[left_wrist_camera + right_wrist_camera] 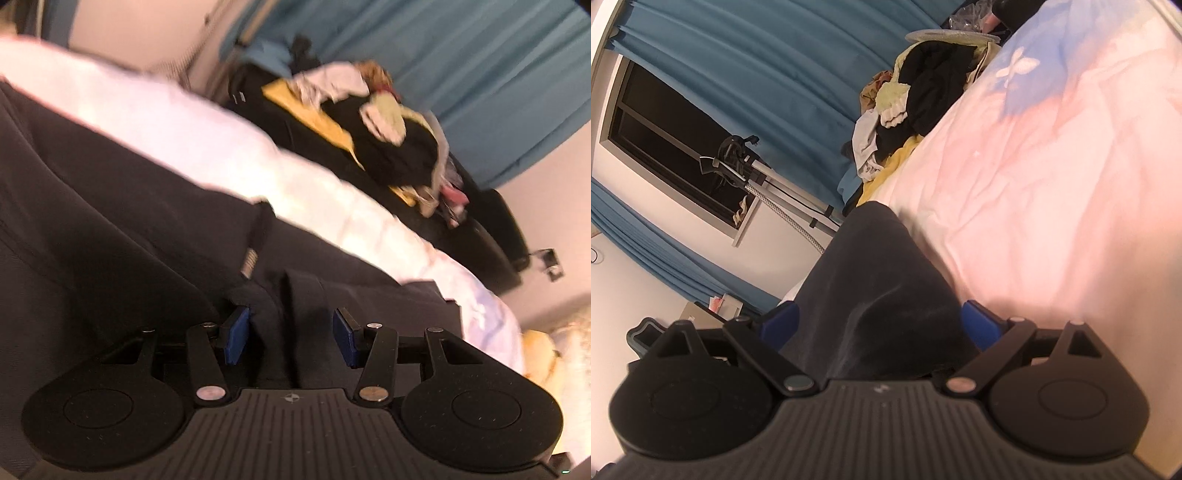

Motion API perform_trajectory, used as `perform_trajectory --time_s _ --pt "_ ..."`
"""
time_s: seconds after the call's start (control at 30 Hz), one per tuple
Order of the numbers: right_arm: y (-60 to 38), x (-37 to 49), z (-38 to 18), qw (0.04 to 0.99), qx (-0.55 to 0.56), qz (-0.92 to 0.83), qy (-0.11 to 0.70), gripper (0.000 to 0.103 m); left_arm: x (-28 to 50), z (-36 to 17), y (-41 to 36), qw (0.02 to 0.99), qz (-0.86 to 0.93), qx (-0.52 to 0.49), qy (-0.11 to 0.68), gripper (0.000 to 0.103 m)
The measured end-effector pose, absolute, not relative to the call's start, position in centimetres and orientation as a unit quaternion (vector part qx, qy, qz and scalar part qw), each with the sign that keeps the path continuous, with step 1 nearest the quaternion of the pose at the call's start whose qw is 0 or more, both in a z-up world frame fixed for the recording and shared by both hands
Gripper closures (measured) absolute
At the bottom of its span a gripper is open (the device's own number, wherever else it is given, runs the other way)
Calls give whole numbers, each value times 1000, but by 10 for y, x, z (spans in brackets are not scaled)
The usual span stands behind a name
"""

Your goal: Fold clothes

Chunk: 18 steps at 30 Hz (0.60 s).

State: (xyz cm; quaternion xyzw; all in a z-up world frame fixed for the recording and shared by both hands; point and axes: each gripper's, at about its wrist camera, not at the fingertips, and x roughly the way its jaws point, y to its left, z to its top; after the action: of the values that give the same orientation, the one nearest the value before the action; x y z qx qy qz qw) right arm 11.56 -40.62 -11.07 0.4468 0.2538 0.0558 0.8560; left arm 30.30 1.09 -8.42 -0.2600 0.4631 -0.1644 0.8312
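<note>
A dark navy garment (110, 206) lies spread on the bed's pale pink sheet (177, 122). My left gripper (291, 334) is open, its blue pads (238, 332) standing apart on either side of a raised fold of the garment. My right gripper (881, 321) is also open, with a bunched part of the same dark garment (871, 277) lying between its wide-spread blue pads (979, 325) near the bed's edge. The cloth hides the inner faces of the pads.
A heap of mixed clothes (380, 125) lies on a dark piece of furniture beside the bed; it also shows in the right wrist view (916, 92). Teal curtains (757, 66), a dark window (665, 147) and a stand (764, 177) are behind.
</note>
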Motion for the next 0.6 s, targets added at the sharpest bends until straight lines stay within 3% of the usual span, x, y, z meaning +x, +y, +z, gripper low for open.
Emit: perform_trajectory --time_s 0.1,0.23,0.27,0.33,0.6 --pt "-406 116 -113 852 452 57 258 7 313 -100 8 804 -175 -299 483 50" --pt "-406 116 -116 851 452 51 260 7 323 -104 -5 827 -155 -271 468 53" --pt "-406 117 -117 851 453 50 262 7 322 -100 -8 837 -156 -260 456 60" --pt "-407 118 -119 847 459 50 265 7 320 -89 -14 856 -154 -233 435 94" --pt "-408 118 -120 845 465 48 261 7 336 -35 -30 897 -171 -181 365 95"
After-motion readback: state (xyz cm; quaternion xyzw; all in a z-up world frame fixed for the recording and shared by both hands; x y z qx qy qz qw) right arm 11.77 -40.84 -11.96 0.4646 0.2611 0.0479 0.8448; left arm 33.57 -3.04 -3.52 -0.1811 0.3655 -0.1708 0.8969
